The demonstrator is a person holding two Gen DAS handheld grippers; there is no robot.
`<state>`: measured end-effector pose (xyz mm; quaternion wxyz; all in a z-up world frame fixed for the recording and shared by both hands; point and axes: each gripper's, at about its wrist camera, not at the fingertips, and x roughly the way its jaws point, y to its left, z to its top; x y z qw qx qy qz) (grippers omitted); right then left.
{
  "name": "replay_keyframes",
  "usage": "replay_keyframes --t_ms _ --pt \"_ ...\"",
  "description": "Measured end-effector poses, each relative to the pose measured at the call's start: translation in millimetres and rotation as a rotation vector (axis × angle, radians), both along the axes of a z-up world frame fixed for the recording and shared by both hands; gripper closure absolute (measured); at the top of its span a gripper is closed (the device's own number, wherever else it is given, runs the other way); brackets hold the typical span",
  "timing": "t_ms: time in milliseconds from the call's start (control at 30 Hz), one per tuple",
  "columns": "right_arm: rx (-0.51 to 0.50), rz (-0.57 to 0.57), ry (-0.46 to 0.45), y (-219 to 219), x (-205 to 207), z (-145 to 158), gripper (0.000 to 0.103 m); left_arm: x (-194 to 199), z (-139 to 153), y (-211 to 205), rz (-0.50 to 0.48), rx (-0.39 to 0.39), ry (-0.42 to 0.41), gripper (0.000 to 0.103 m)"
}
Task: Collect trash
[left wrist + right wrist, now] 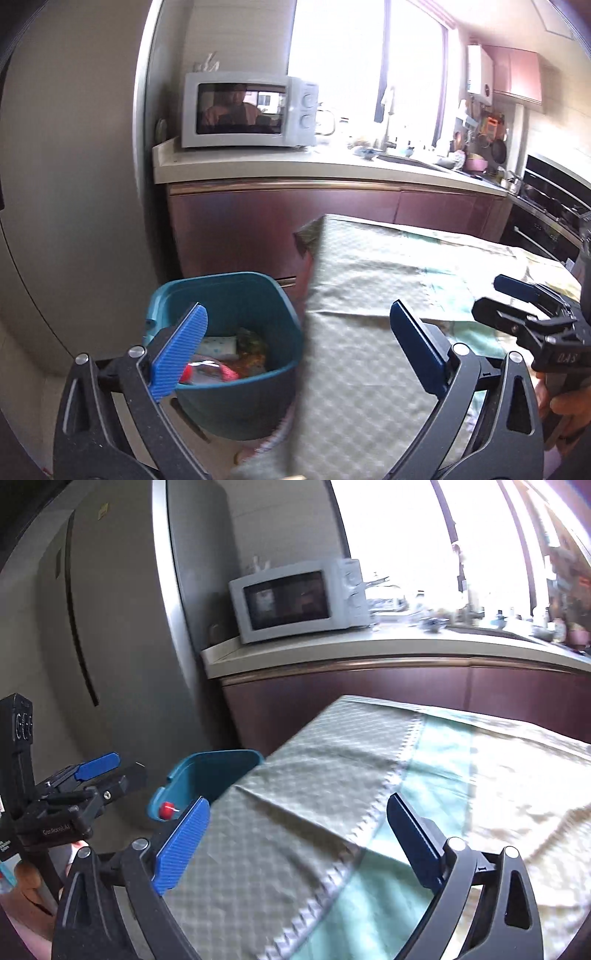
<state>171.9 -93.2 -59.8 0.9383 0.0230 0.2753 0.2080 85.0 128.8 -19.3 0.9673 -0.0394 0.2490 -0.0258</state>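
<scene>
1. Teal plastic, square-mouthed, the trash bin (236,332) stood on the floor just beside the edge of the tabletop (369,295), which wore a pale green checked cloth.
2. Inside the bin lay the collected trash (229,354): a white patterned packet, a pink-red wrapper and something yellowish, all well down in the tub.
3. The left claw (295,354) hung released above the bin's near rim and the tabletop edge, blue pads wide apart, gripping nothing.
4. The right claw (295,845) hovered over the cloth, likewise released and empty.
5. No litter showed on the visible stretch of cloth, so I judged the task near its end, with a drop just completed or a search for leftovers in hand.
6. Next would call for scanning the unseen tabletop and, if anything turned up, lowering one spread claw onto it.
</scene>
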Motion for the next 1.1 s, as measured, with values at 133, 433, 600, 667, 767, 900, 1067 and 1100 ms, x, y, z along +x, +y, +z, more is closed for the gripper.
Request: replay_keyframes --t_ms 133,433,600,667,767,900,1067,1100 --pt "-0.024 -0.093 -0.059 -29 -29 1 0.007 -15 1 -31 -0.01 0.028 -0.036 0.006" --pt "-0.048 -0.228 -0.15 -70 -78 2 0.007 -46 5 -73 -0.021 0.06 -0.096 0.006" --pt "-0.038 -0.287 -0.182 -82 -95 4 0.007 -61 9 -86 -0.018 0.075 -0.134 0.006" --pt "-0.033 -0.306 -0.196 -87 -100 5 0.007 -65 9 -89 -0.014 0.08 -0.148 0.006" --pt "-0.03 -0.329 -0.209 -91 -107 5 0.007 -70 9 -93 -0.015 0.089 -0.159 0.006" --pt "-0.039 -0.345 -0.23 -91 -116 4 0.007 -74 7 -95 -0.013 0.095 -0.163 0.006" --pt "-0.045 -0.344 -0.24 -88 -122 4 0.007 -76 8 -92 -0.004 0.088 -0.167 0.006" --pt "-0.046 -0.343 -0.242 -87 -122 4 0.007 -77 9 -91 -0.001 0.087 -0.17 0.006"
